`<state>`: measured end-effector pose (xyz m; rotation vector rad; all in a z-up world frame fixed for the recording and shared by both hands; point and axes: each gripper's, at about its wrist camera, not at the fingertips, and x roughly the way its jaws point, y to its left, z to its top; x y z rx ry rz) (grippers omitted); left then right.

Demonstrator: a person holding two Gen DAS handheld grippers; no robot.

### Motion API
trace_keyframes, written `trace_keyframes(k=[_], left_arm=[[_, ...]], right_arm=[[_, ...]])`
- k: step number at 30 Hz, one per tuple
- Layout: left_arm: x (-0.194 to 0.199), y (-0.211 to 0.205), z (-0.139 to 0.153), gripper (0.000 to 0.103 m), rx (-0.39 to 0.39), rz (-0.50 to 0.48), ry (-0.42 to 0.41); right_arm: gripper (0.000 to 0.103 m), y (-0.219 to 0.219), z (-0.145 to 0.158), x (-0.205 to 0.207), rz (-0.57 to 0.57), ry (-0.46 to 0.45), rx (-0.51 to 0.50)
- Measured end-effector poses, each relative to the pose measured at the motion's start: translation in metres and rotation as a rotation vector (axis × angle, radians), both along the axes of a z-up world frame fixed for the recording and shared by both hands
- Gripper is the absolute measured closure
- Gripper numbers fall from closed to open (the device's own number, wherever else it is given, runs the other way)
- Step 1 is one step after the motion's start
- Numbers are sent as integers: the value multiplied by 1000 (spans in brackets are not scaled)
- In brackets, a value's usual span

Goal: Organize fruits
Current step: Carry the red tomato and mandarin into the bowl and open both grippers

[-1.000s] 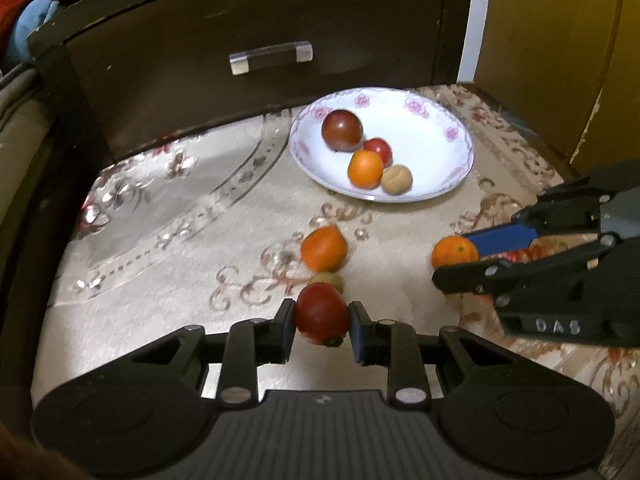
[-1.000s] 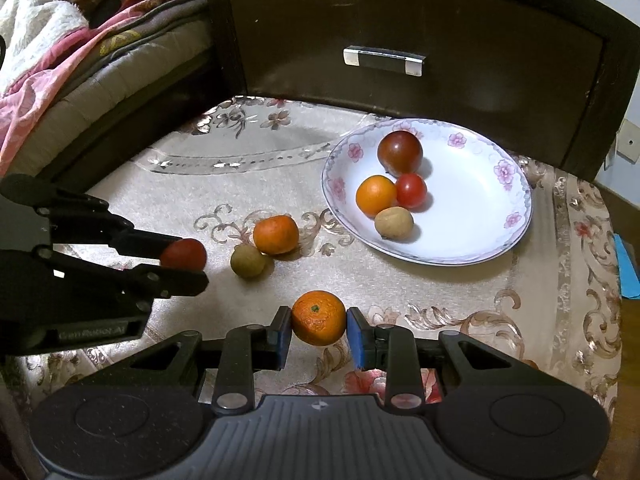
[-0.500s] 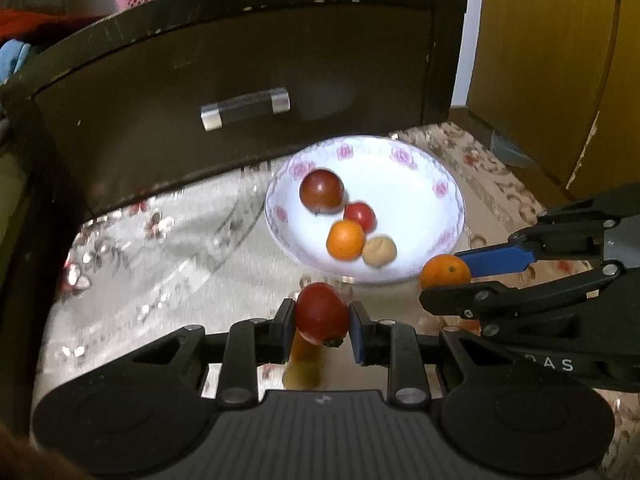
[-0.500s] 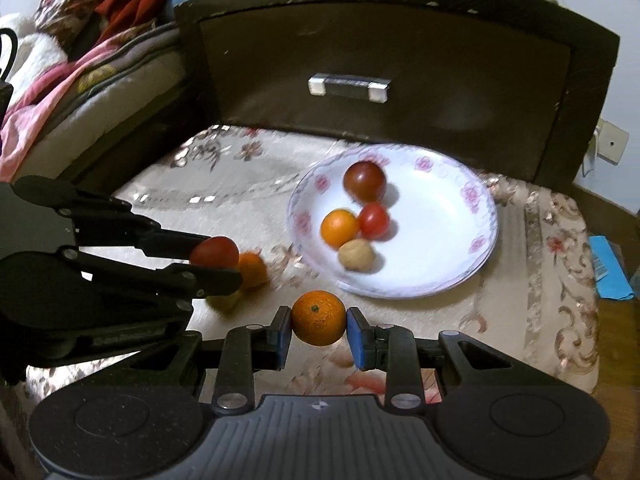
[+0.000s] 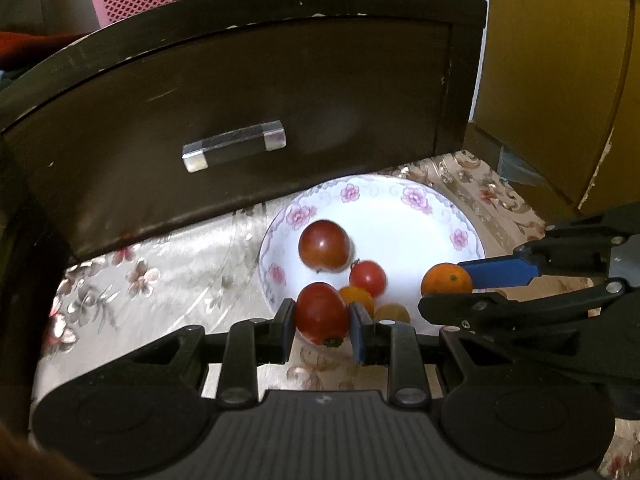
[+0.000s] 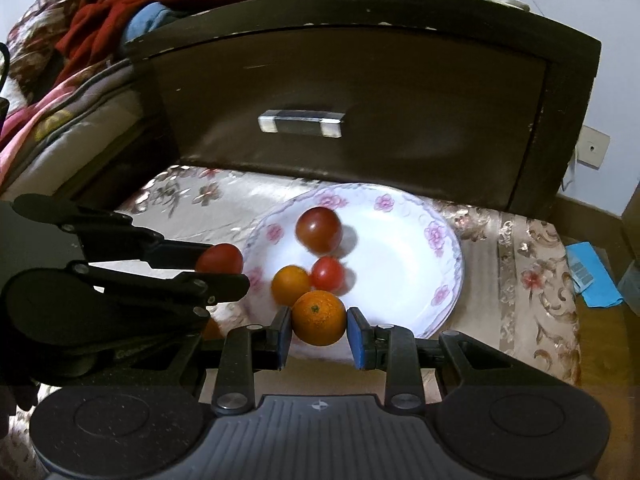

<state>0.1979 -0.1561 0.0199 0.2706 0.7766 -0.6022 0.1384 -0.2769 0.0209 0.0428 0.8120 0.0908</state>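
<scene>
Right now your left gripper (image 5: 322, 320) is clamped on a red tomato (image 5: 321, 312), both pads pressed against its sides, and you hold it above the near rim of the floral white plate (image 5: 404, 216). Your right gripper (image 6: 318, 327) is closed the same way around a mandarin orange (image 6: 318, 317), also carried just over the plate's near edge. Seen from the left wrist, that mandarin sits between the blue-padded fingers (image 5: 500, 268) coming in from the right; seen from the right wrist, your tomato shows between the black fingers (image 6: 216, 286) entering from the left.

On the plate you have a large dark-red tomato (image 6: 319, 229) toward the back, with a small red tomato (image 6: 329, 274) and a second orange (image 6: 291, 284) touching each other nearer you. A pale brownish fruit (image 5: 392, 313) lies just beside them; what kind it is cannot be told.

The plate rests on an embroidered beige cloth (image 6: 532, 280), close in front of a dark wooden drawer front (image 6: 360, 80) with a metal handle (image 6: 301, 122). A blue packet (image 6: 592, 276) lies off the cloth's right edge, and red and pink bedding (image 6: 80, 28) is piled at the left.
</scene>
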Motion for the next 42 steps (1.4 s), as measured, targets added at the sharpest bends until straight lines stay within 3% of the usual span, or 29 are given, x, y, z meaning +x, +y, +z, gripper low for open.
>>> trace_keyframes(k=[20, 42], left_arm=[[21, -11, -15, 67, 1, 10, -6], [22, -11, -11, 65, -19, 21, -19]], right_arm=[[79, -16, -14, 21, -42, 4, -6], [77, -18, -15, 23, -51, 13, -9]])
